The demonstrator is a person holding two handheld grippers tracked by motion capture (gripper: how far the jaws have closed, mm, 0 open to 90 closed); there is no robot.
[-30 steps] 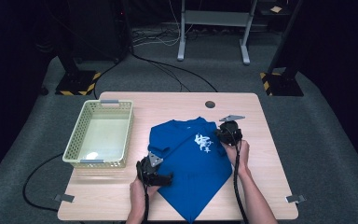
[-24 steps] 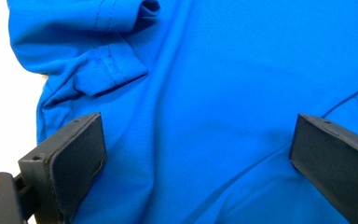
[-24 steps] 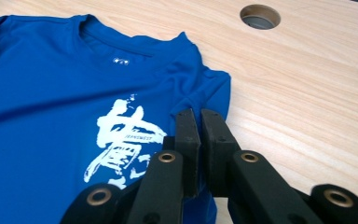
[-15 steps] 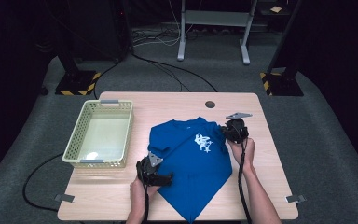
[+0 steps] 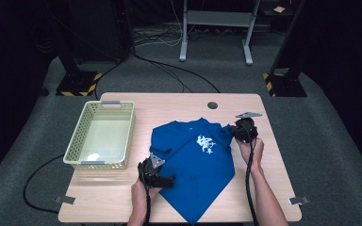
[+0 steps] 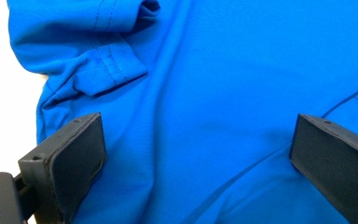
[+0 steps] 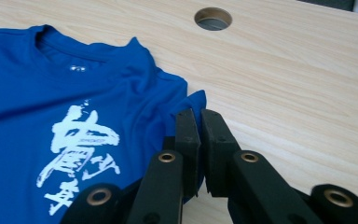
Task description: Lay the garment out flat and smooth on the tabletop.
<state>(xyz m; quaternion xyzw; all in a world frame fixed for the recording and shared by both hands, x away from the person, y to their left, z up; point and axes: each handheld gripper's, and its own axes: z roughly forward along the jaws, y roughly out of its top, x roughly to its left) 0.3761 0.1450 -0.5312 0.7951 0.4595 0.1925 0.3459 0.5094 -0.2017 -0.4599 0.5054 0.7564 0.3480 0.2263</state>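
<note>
The table [image 5: 283, 117] carries a blue T-shirt [image 5: 195, 165] at centre frame, beside the basket [image 5: 75, 149] left. The right gripper [image 7: 200, 122] has shifted outward, fingers pinched on the sleeve edge, likely spreading it; the left gripper [image 6: 198, 149] hovers, fingers wide.

Far edge of surface [image 5: 179, 101] bare wood, cable hole [image 5: 212, 105] near far edge, flush. Basket [image 5: 78, 146] blocks left side. Blue shirt [image 5: 193, 160] lies flat across middle to near edge. Right edge strip and near-left corner open. Left tool [image 5: 162, 178] on shirt's left hem, right tool [image 5: 235, 129] at its right sleeve
</note>
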